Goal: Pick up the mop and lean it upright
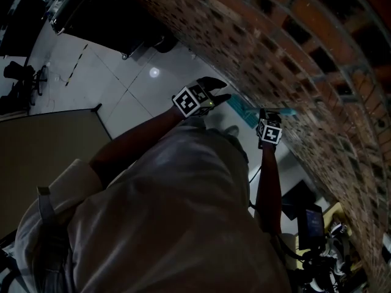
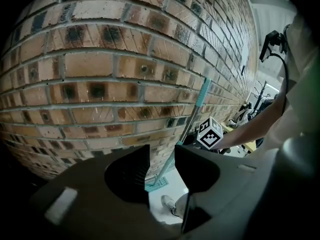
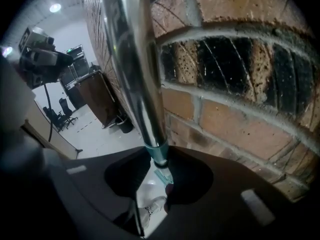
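Right tongs (image 3: 159, 158) clamped on the handle of the mop (image 3: 131, 59) at its teal collar. Left tongs (image 2: 162, 151) apart and empty, with the handle seen beyond their gap. Mop stands steeply, close along the brick wall (image 2: 95, 74). Its teal head (image 2: 159, 183) is on the pale tiled floor (image 1: 122, 84) near the wall's foot, a shoe (image 2: 169, 204) nearby. Dark cabinet (image 3: 97, 96) against the wall farther along; office chairs (image 3: 62, 113) out on the open floor.

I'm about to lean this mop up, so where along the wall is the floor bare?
Bare tile floor runs along the brick wall ahead, between it, the dark cabinets and the tan panel. By your right side, equipment crowds the wall's foot. The right claw holds the mop.
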The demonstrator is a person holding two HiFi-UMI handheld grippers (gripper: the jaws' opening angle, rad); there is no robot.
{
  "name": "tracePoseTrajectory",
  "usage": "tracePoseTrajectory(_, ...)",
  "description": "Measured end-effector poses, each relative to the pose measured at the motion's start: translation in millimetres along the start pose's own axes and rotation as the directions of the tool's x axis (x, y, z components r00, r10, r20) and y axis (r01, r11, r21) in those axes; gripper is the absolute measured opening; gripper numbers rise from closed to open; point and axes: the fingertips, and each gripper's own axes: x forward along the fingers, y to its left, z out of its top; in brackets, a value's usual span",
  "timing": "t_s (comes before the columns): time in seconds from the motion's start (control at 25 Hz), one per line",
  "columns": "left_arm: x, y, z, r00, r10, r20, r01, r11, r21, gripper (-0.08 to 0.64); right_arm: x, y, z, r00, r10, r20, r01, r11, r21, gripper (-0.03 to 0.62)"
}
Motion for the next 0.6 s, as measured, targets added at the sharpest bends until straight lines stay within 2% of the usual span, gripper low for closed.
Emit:
tracePoseTrajectory(0.24,1.6,-6.0,-0.3,1.0,0.005,-0.005,-0.005,1.0,-0.004,0.175,12.7,-5.8,-12.0,0.998,-0.009,-0.057,0.008,1.0,-0.014,0.114)
tracePoseTrajectory(0.6,1.6,-9.6,-4.3,1.0,0.02,-0.016,-0.02,1.0,-0.009,0.175,34.7,-11.6,-26.9,0.996,0.011,-0.086,-0.013,1.0,-0.021,0.114)
